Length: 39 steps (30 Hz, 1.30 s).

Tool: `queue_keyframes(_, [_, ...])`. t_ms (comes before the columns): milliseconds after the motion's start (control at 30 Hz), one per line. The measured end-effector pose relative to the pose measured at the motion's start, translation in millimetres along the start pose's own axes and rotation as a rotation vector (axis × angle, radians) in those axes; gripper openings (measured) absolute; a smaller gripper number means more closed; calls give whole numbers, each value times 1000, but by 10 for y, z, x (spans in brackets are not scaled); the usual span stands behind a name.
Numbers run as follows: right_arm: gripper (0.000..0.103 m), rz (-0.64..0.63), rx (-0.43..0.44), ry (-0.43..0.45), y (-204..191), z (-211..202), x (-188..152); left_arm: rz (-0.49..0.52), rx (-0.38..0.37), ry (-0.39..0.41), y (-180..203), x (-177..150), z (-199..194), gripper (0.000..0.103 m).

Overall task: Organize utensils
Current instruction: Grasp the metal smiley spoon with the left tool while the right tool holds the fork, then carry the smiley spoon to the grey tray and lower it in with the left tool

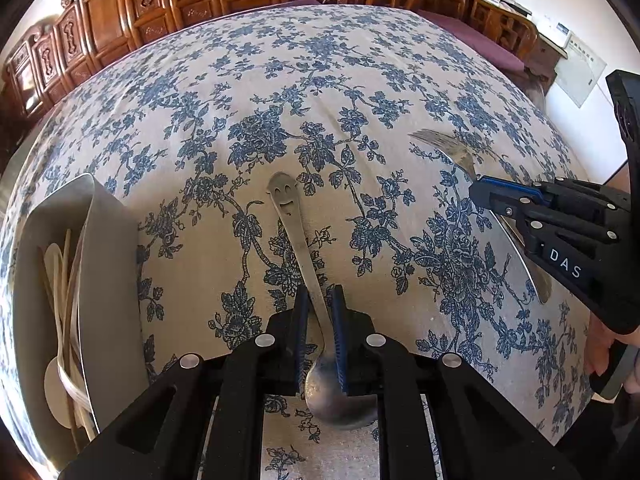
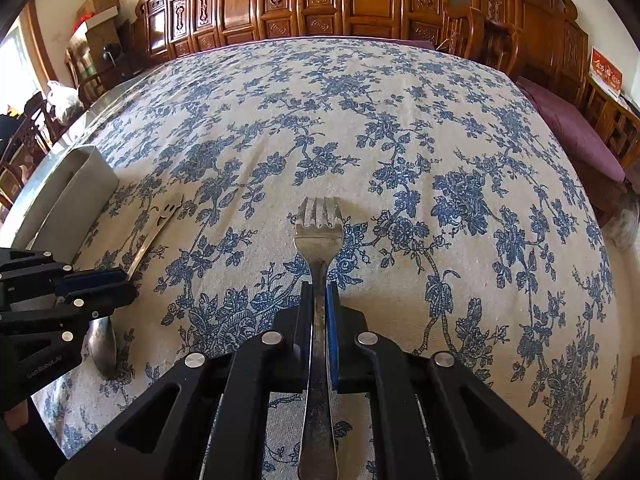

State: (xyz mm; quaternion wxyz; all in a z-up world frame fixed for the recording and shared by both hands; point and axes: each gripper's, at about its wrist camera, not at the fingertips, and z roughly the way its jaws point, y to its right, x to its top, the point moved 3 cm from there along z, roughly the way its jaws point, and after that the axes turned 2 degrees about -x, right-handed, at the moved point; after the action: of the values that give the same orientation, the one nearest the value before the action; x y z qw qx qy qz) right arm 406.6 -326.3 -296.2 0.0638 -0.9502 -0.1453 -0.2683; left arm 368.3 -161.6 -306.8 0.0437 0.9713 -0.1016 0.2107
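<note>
A steel spoon (image 1: 298, 248) with a smiley face cut into its handle end lies along my left gripper (image 1: 320, 300), which is shut on its neck; the bowl sits near the camera. In the right wrist view the same spoon (image 2: 158, 226) shows at the left, held by the left gripper (image 2: 120, 284). My right gripper (image 2: 319, 292) is shut on the handle of a steel fork (image 2: 319, 228), tines pointing away. From the left wrist view the fork (image 1: 448, 148) and the right gripper (image 1: 478, 192) appear at the right, just above the cloth.
A blue-flowered tablecloth (image 1: 320, 92) covers the table. A white utensil box (image 1: 104, 264) at the left holds pale spoons and chopsticks; it also shows as the box (image 2: 76, 196) in the right wrist view. Carved wooden chairs (image 2: 320, 0) line the far edge. A hand (image 1: 604, 348) grips the right tool.
</note>
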Motion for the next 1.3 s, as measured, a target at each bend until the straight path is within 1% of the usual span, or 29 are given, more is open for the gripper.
queue_keyframes(67, [9, 2, 3, 0, -1, 0, 3, 6, 3, 6, 2, -3, -3, 9])
queue_keyframes(133, [9, 3, 6, 1, 6, -1, -2, 8, 2, 13, -9, -18, -18, 5])
queue_keyframes(200, [9, 14, 11, 2, 10, -3, -4, 6, -13, 15, -29, -44, -43, 5])
queue_keyframes(300, [8, 59, 25, -4, 48, -3, 6, 10, -15, 34, -58, -91, -124, 5])
queue_keyframes(467, [8, 39, 32, 9, -49, -57, 14, 12, -26, 65, -97, -109, -289, 5])
queue_keyframes(633, [8, 11, 72, 51, -278, -204, 54, 11, -37, 123, -153, -104, -567, 5])
queue_keyframes(800, [8, -23, 108, 83, -549, -323, 138, 8, -28, 172, -253, -129, -845, 5])
queue_keyframes(1067, [8, -89, 162, 123, -971, -516, 180, -25, -17, 216, -548, -210, -1148, 5])
queue_keyframes(1300, [8, -116, 189, 167, -1173, -681, 211, -48, -14, 244, -759, -283, -1312, 5])
